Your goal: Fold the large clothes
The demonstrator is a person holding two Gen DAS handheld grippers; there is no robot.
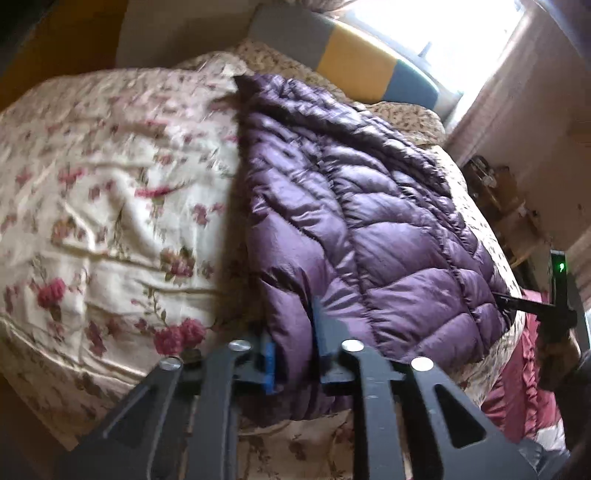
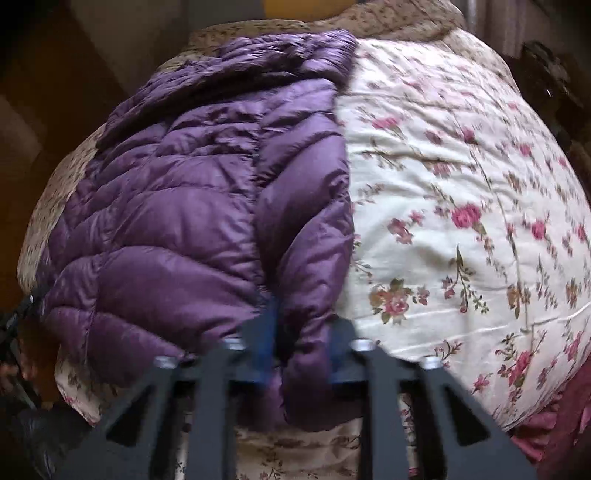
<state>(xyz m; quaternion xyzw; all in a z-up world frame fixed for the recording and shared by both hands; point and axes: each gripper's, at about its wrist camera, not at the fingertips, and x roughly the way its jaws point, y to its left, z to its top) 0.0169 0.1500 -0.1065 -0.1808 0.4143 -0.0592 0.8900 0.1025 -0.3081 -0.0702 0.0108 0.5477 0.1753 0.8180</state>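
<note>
A purple quilted puffer jacket point(image 1: 369, 221) lies folded lengthwise on a floral bedspread point(image 1: 110, 184). In the left wrist view my left gripper point(image 1: 295, 350) is shut on the jacket's near hem at its left edge, with purple fabric pinched between the blue pads. The right wrist view shows the same jacket point(image 2: 184, 221) on the left half of the bedspread point(image 2: 461, 184). There my right gripper point(image 2: 301, 339) is shut on the near end of the jacket's right-hand fold. That gripper's black body also shows at the jacket's far right corner point(image 1: 517, 302).
A grey, yellow and blue headboard point(image 1: 354, 55) stands at the far end of the bed under a bright window point(image 1: 443, 29). A cluttered shelf point(image 1: 491, 184) is right of the bed. Dark red fabric point(image 1: 524, 369) hangs at the near right corner.
</note>
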